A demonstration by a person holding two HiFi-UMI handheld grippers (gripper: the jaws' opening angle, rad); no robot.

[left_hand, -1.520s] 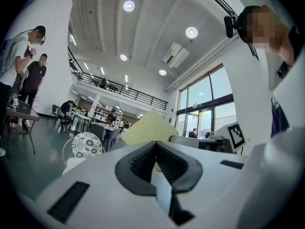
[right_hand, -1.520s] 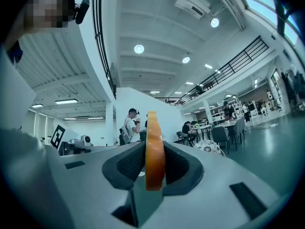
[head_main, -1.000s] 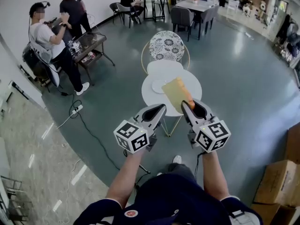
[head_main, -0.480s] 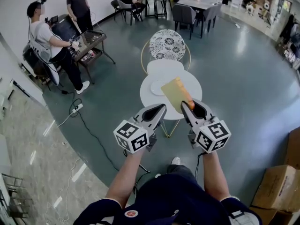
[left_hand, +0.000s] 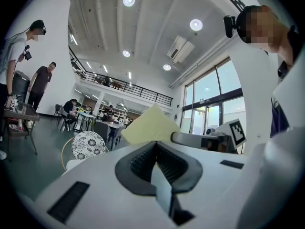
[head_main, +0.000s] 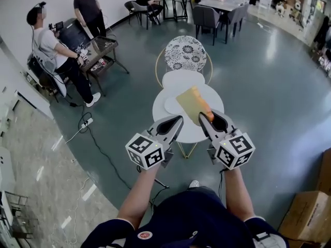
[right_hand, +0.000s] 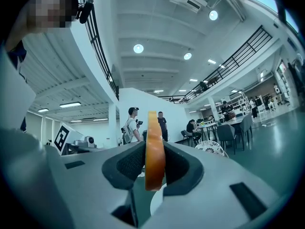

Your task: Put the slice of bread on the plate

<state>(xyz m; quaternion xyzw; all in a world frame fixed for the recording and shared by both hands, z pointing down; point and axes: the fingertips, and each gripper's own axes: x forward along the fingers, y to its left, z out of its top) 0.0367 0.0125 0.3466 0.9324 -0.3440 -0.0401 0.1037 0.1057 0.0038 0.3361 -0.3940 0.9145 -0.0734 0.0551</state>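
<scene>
My right gripper (head_main: 207, 117) is shut on a slice of bread (head_main: 192, 103), tan with an orange crust, held on edge over the round white table (head_main: 212, 130). In the right gripper view the slice (right_hand: 153, 128) stands upright between the pads of that gripper (right_hand: 155, 149). A white plate (head_main: 171, 105) lies on the table just left of the bread. My left gripper (head_main: 175, 122) hovers beside the right one at the table's near edge, shut and empty. The left gripper view shows its pads together (left_hand: 156, 149) and the bread (left_hand: 147, 125) beyond.
A chair with a patterned back (head_main: 185, 50) stands behind the table. Two people stand by a low table (head_main: 98, 48) at the far left. A cable and power strip (head_main: 85, 122) lie on the floor. Cardboard boxes (head_main: 310, 216) sit at the lower right.
Both grippers, with the bread, have moved forward toward the round table, which now lies nearer beneath them. The right grip on the bread is unchanged.
</scene>
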